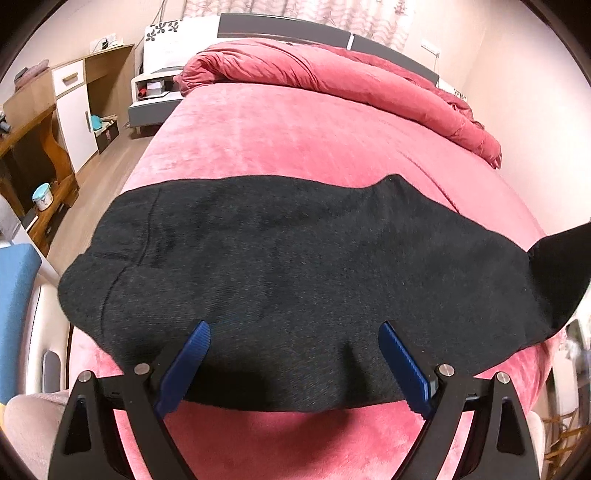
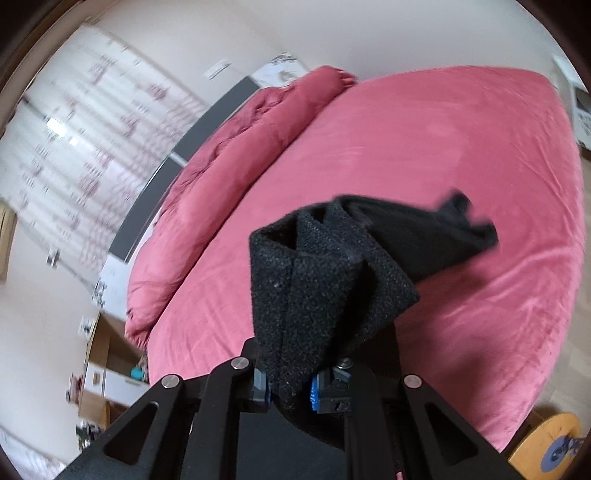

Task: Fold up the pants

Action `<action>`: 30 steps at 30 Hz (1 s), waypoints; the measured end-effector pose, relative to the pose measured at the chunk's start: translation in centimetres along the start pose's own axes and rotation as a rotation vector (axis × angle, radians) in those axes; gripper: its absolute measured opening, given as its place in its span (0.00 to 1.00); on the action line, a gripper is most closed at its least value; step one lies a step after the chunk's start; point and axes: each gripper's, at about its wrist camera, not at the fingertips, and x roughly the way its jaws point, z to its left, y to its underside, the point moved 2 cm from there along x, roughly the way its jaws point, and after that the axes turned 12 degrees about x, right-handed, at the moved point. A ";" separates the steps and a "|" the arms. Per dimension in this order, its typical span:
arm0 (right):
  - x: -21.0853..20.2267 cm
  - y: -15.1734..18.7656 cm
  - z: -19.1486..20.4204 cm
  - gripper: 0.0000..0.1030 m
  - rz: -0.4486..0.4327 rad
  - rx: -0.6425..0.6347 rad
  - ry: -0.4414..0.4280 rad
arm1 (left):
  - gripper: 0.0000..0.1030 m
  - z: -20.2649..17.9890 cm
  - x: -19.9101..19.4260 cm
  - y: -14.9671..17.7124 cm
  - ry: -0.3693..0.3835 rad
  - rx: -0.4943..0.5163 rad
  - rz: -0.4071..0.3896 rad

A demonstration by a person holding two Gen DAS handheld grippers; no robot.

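Your left tongs (image 1: 295, 363) stand spread wide, blue pads (image 1: 184, 369) resting at the near edge of the black pants (image 1: 277, 266), gripping nothing. Pants lie flat across the pink bed (image 1: 295, 133), filling the left view from 9 to 3 o'clock, far end rising at 3 o'clock. Your right tongs (image 2: 290, 389) are clamped on a bunched fold of the pants (image 2: 325, 288), lifted above the bed (image 2: 461, 147); fabric trails toward 1 o'clock. Rolled red duvet (image 1: 332, 74) sits at 12 o'clock by the headboard (image 1: 280, 27).
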 end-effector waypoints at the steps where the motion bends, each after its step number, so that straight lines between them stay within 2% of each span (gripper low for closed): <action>1: -0.1 0.4 0.6 0.13 0.009 -0.014 -0.006 | 0.91 0.1 0.0 -0.1 0.001 -0.006 -0.001; 6: 0.4 3.1 4.8 0.13 0.077 -0.124 -0.026 | 0.91 1.0 -0.6 0.2 0.015 -0.037 -0.014; 10: 1.4 6.8 9.7 0.13 0.109 -0.350 -0.002 | 0.91 1.5 -1.0 0.4 0.014 -0.053 -0.023; 14: 3.0 14.2 13.4 0.13 0.172 -0.698 0.029 | 0.91 1.8 -1.2 0.6 0.014 -0.062 -0.026; 15: 4.0 17.2 13.8 0.13 0.212 -0.816 0.043 | 0.91 1.8 -1.3 0.7 0.015 -0.063 -0.027; 18: 6.8 24.4 12.4 0.13 0.316 -1.021 0.092 | 0.91 1.7 -1.3 0.7 0.011 -0.058 -0.026; 20: 9.4 29.7 9.7 0.13 0.365 -1.175 0.167 | 0.91 1.6 -1.3 0.8 0.011 -0.053 -0.023; 21: 10.1 31.5 8.4 0.13 0.381 -1.212 0.196 | 0.91 1.5 -1.4 0.8 0.009 -0.048 -0.022; 23: 12.1 34.3 5.4 0.15 0.422 -1.224 0.262 | 0.91 1.4 -1.6 0.9 0.005 -0.040 -0.022; 25: 13.0 34.8 3.0 0.21 0.458 -1.099 0.284 | 0.92 1.3 -1.6 1.0 0.005 -0.032 -0.020; 30: 10.1 32.8 1.9 0.35 0.422 -0.865 0.151 | 0.93 0.2 -1.0 0.8 0.005 -0.019 -0.014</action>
